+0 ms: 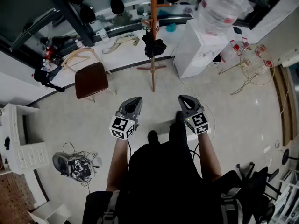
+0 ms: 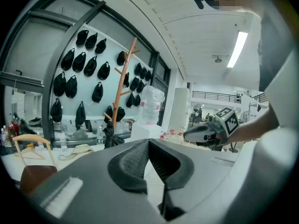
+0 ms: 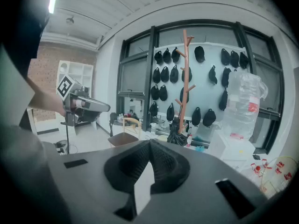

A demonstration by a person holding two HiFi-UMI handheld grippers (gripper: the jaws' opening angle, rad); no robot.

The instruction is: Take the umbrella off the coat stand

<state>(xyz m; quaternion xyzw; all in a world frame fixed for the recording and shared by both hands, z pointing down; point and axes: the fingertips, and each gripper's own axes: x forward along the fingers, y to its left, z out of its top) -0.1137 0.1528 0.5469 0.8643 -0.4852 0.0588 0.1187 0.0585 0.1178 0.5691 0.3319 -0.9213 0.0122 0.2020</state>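
Both tongs are pressed together with nothing in them. The left tongs and right tongs are held side by side, tipped a little downward. The umbrella is well ahead of them, roughly straight out between the two tips. It is a black bundle hanging low on the stand. Neither pair of tongs is anywhere near it, so as I see it the trouble lies in the approach and the lift.

My first worry is that the tongs arrive shut. If they aren't spread before they reach the bundle, they'll only nudge it and set it swinging, or shove the stand.

Second, the stand is a thin pole on a small base and looks easy to tip. I can't tell from here how the umbrella is hooked on. If it's pulled straight back toward the person instead of lifted clear of its peg, the whole stand could come over with it.

Ahead and to the right of the right tongs is the cooler with its big bottle, just beside the stand. A wide swing on that side could knock it. The chair, ahead and left of the left tongs, narrows that side too.

Last, the fabric looks loose and bunched. A pinch on cloth alone may slip or let it unfurl, so a grip on something firmer would probably hold better.
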